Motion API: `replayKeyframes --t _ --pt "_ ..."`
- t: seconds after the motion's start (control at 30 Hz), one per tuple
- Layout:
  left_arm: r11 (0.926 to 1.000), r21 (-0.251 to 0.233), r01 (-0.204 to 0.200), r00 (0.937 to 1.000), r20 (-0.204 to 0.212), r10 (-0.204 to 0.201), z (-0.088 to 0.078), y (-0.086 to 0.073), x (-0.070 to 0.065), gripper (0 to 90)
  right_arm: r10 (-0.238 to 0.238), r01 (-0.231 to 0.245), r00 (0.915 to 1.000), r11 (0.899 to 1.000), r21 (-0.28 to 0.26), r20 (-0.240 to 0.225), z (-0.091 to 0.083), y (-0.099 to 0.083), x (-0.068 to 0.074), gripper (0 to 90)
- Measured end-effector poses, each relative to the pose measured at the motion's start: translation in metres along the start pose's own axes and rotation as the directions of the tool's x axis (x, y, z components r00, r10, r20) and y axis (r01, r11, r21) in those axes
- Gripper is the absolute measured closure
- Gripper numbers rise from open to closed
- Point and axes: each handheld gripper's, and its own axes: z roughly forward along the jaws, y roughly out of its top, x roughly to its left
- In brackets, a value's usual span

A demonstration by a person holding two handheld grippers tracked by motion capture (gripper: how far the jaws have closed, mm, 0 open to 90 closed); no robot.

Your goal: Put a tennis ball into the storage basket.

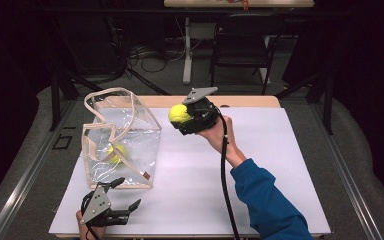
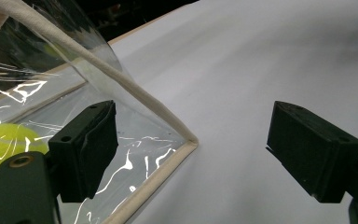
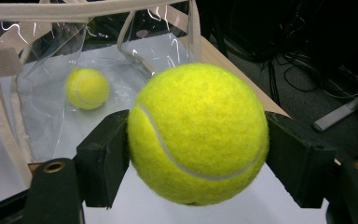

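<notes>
Beside the clear bag, the right claw clamps a fuzzy yellow tennis ball; the left claw gapes wide at the bag's corner.

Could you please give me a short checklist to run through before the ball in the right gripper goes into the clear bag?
1. Grip: right gripper shut on the tennis ball, both pads against it: ok.
2. Ball above the clear bag opening: not ok, it is off to the bag's right side in the high view.
3. Bag mouth open, bag upright: ok.
4. Room inside: one second ball lies on the bag's floor, with space beside it: ok.
5. Bag steadied: left gripper open around the bag's bottom corner, not clamped: not ok.
</notes>
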Motion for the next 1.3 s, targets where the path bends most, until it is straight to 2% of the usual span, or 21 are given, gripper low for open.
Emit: replayKeyframes --t 1.3 --pt "1.0 -0.002 0.002 1.0 0.0 -0.002 0.0 0.0 0.0 15.9 -0.018 0.018 0.9998 0.999 -0.04 0.0 -0.002 0.02 0.003 26.2"
